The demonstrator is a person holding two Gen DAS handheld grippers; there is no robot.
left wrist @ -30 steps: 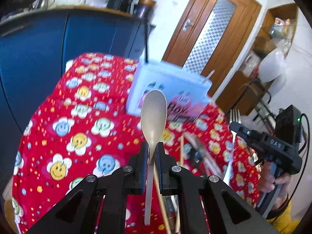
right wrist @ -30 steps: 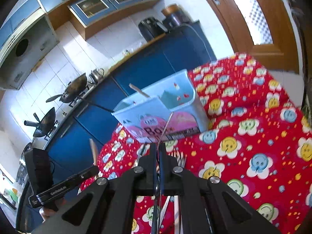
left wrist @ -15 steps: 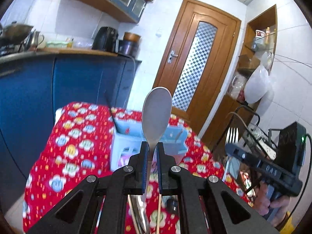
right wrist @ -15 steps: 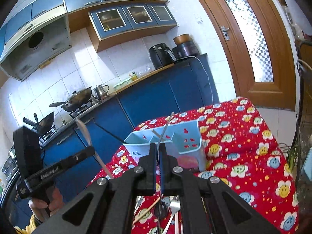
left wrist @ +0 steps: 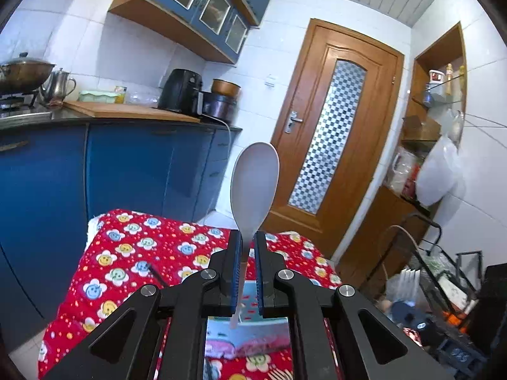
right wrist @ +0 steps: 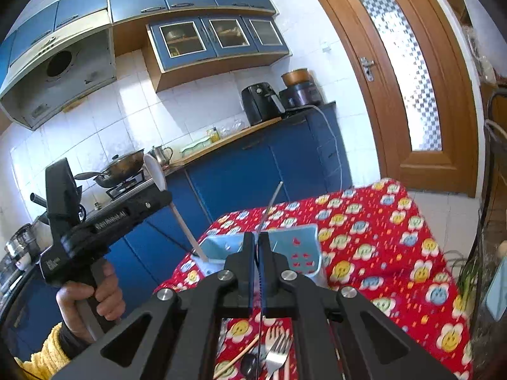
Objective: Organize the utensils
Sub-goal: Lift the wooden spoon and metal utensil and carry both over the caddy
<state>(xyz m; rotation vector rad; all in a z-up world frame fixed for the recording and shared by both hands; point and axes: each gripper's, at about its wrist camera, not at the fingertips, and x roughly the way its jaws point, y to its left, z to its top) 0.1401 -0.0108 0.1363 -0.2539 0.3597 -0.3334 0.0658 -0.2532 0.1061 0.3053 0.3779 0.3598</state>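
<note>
My left gripper (left wrist: pixel 246 247) is shut on a white plastic spoon (left wrist: pixel 254 186), bowl up, handle end hanging over the light blue utensil caddy (left wrist: pixel 250 329) below. In the right wrist view the left gripper (right wrist: pixel 164 196) holds the spoon (right wrist: pixel 187 221) slanted, its handle tip at the caddy's (right wrist: pixel 301 250) left compartment. My right gripper (right wrist: pixel 257 243) is shut on a thin metal utensil seen edge-on (right wrist: pixel 271 205), above the caddy. More utensils, a fork (right wrist: pixel 275 348) and a chopstick (right wrist: pixel 236 361), lie on the cloth below.
The table wears a red smiley-flower cloth (right wrist: pixel 380 253). Blue cabinets (left wrist: pixel 126 174) and a counter with kettle and air fryer stand behind. A wooden door (left wrist: pixel 329 133) is at the back right. A wire rack (left wrist: pixel 443 285) stands to the right.
Both grippers have lifted and tilted upward with their utensils. The left gripper has moved over the caddy, bringing the spoon's handle tip down to it.
</note>
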